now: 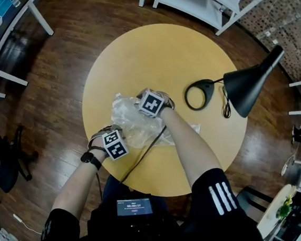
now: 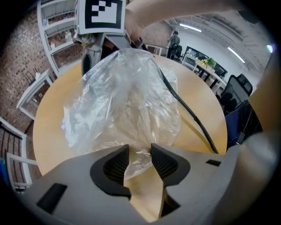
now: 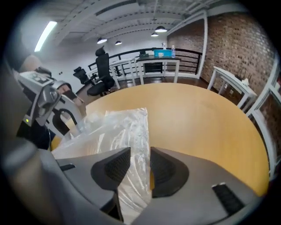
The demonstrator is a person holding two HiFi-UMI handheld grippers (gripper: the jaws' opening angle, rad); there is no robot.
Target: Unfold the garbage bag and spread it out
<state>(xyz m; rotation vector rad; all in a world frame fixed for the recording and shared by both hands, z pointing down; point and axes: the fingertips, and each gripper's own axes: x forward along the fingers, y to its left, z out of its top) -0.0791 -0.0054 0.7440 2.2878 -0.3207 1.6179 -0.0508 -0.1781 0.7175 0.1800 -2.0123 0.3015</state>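
Left hand-held gripper (image 2: 139, 151) & right hand-held gripper (image 3: 140, 156) sit part open w/ the garbage bag (image 1: 132, 119) between their jaws, not pinched; black cable (image 2: 195, 117) crosses it, lamp (image 1: 247, 84) nearby on table (image 1: 160, 58).

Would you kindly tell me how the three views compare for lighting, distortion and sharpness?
Head view: even light, pale reflections on the floor, edges bowed. Left gripper view: strong fisheye, dark rim, bag crisp with mild glints. Right gripper view: same fisheye, ceiling light glaring, bag a little soft.
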